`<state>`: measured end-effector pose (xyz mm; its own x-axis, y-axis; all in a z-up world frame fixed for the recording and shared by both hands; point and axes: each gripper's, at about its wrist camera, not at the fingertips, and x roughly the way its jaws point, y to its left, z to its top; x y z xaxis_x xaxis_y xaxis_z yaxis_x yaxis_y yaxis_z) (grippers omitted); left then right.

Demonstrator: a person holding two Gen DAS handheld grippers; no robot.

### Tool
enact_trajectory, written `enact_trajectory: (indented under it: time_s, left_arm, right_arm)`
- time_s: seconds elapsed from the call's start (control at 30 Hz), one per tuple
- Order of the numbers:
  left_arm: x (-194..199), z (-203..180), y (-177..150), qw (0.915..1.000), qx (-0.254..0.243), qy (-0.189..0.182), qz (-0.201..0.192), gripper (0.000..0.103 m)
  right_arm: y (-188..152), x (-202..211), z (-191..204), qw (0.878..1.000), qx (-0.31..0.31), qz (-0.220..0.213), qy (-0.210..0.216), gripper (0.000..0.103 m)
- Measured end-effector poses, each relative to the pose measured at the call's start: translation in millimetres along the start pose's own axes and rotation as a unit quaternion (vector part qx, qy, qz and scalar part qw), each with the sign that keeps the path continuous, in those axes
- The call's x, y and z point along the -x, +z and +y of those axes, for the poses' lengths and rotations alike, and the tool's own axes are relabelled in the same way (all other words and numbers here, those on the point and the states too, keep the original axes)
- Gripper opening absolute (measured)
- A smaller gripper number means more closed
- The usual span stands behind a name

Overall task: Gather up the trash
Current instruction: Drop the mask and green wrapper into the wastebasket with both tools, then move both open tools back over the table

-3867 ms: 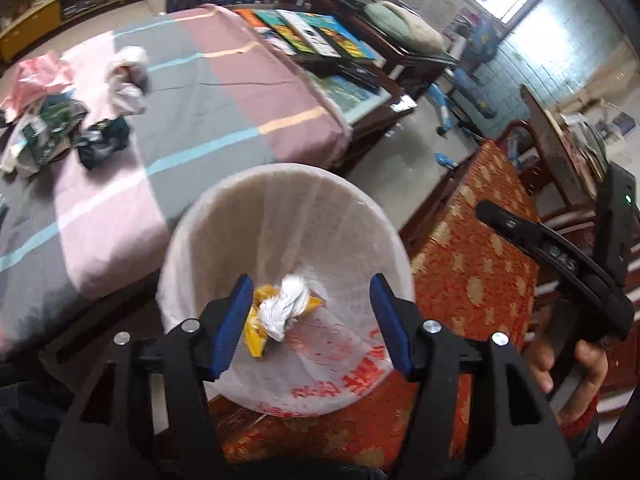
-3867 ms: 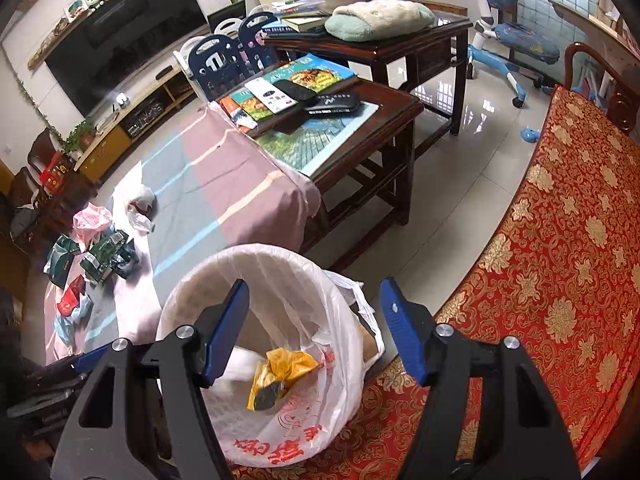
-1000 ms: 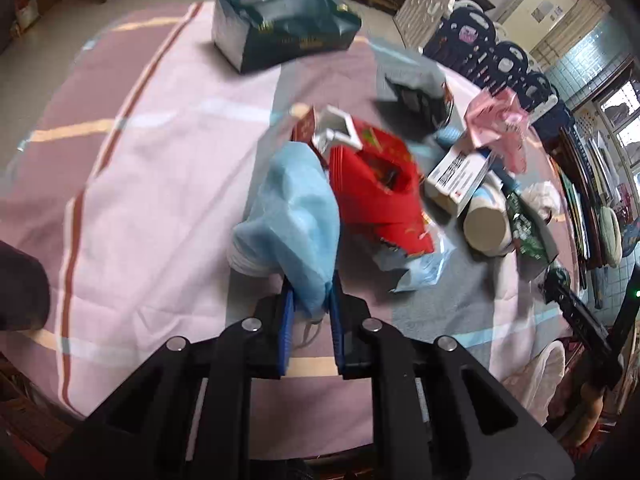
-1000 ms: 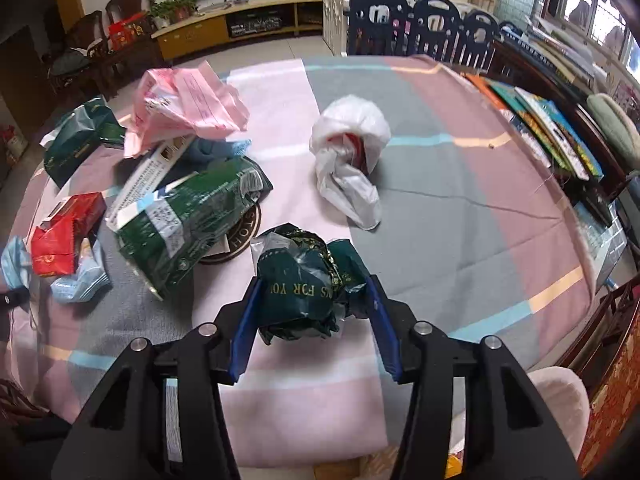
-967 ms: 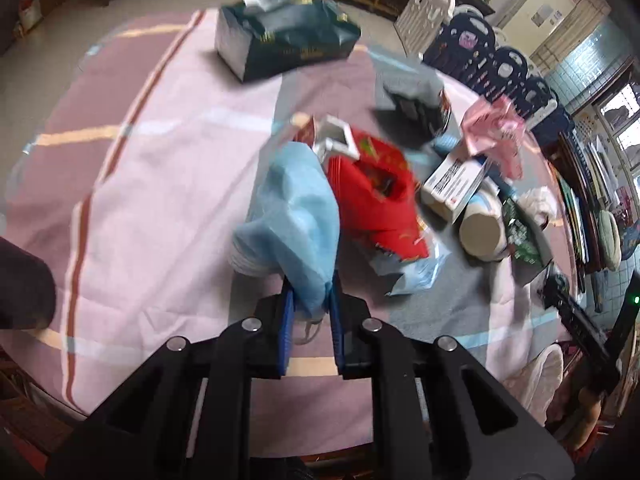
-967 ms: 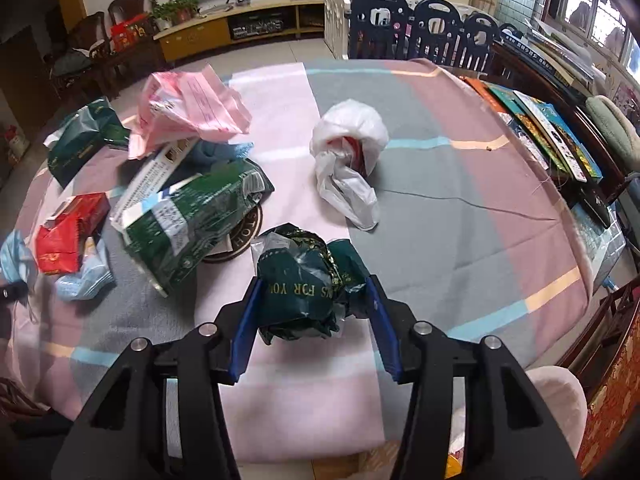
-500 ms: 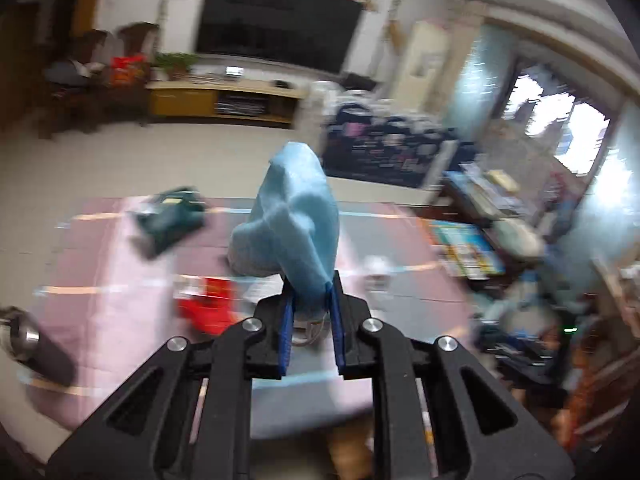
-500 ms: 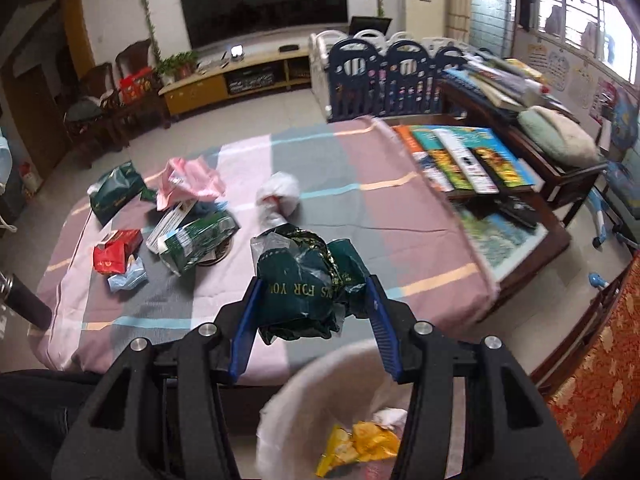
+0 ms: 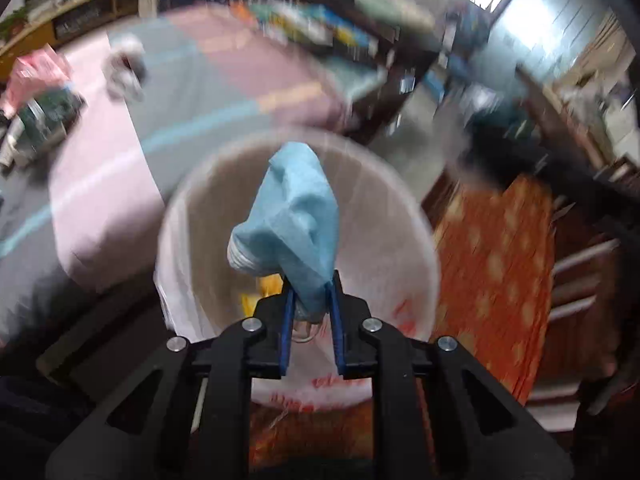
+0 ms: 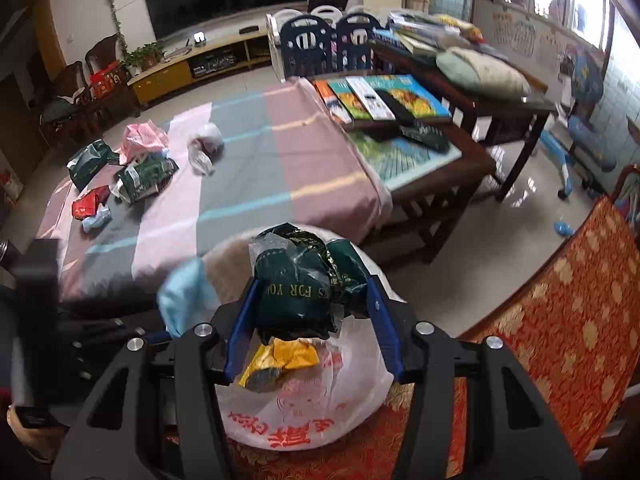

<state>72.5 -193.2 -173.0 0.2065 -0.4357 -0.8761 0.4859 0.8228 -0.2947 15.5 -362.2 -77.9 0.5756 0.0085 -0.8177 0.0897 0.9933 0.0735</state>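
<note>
My left gripper (image 9: 310, 308) is shut on a crumpled light blue mask (image 9: 294, 220) and holds it over the mouth of the white trash bag (image 9: 188, 216). The left wrist view is motion-blurred. My right gripper (image 10: 308, 312) is shut on a crumpled dark green wrapper (image 10: 304, 284), also above the white trash bag (image 10: 320, 416), where a yellow wrapper (image 10: 280, 360) lies inside. The blue mask (image 10: 186, 296) shows at the left of the right wrist view, beside the green wrapper. More trash (image 10: 132, 172) lies on the striped table (image 10: 256, 168).
The bag sits on a red patterned seat (image 10: 560, 320). On the table lie a pink bag (image 10: 142, 138), a white bag (image 10: 204, 144), a red packet (image 10: 90, 200) and green packets. A dark wooden side table (image 10: 420, 140) with books stands to the right.
Both grippers swung from over the table's trash pile to above the trash bag, each still gripping its item. The left one moved fast and rolled.
</note>
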Motion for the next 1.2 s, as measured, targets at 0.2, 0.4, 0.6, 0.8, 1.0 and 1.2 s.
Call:
enact_trajectory:
  time_s: [0.2, 0.4, 0.6, 0.8, 1.0, 1.2]
  left_arm:
    - [1, 8, 0, 0.9998, 0.007, -0.020, 0.003, 0.020]
    - [-9, -5, -5, 0.9998, 0.013, -0.014, 0.009, 0.034]
    - [-10, -1, -6, 0.9995, 0.028, -0.010, 0.008, 0.046]
    - [-7, 0, -7, 0.9994, 0.034, -0.006, 0.002, 0.052]
    - [-2, 3, -7, 0.9990, 0.041, 0.017, -0.010, 0.055]
    - [28, 4, -3, 0.9904, 0.043, 0.110, -0.073, 0.058]
  right_arm:
    - [-8, -21, 4, 0.999, -0.009, 0.035, 0.012, 0.053]
    - [-10, -26, 9, 0.998, -0.007, 0.052, 0.024, 0.063]
    - [-5, -21, 5, 0.998, -0.026, 0.041, 0.026, 0.069]
    - [0, -16, -5, 0.998, -0.052, 0.034, 0.025, 0.069]
    - [1, -12, -1, 0.999, -0.042, 0.021, 0.013, 0.069]
    - [2, -7, 4, 1.000, -0.030, 0.004, -0.001, 0.070]
